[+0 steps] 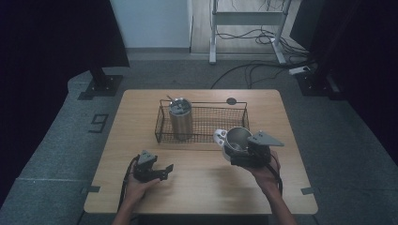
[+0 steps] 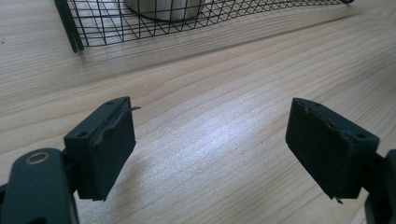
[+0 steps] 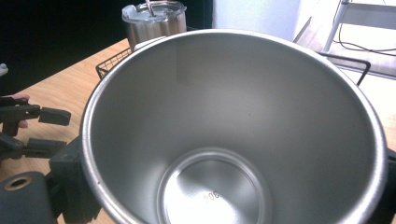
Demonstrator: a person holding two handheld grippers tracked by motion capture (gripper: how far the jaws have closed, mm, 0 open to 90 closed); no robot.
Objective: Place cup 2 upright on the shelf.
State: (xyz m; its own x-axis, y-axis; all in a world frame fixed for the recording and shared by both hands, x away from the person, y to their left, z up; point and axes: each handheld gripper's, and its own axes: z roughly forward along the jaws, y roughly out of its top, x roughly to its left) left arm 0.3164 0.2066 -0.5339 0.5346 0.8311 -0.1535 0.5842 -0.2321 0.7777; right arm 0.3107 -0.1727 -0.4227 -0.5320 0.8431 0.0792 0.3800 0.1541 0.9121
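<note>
Holding a steel cup [image 1: 236,139] tilted above the surface [image 1: 202,187], the right gripper [image 1: 244,152] has its jaws clamped on the cup's sides, just in front of the wire basket [image 1: 220,123]. The cup's open mouth [image 3: 233,126] faces the right gripper view, its inside bare. A second steel tumbler [image 1: 180,118] with a lid stands upright in the basket's left part. The left gripper [image 1: 162,169] rests low over the surface, well apart from the cup, its jaws spread with nothing between them.
</note>
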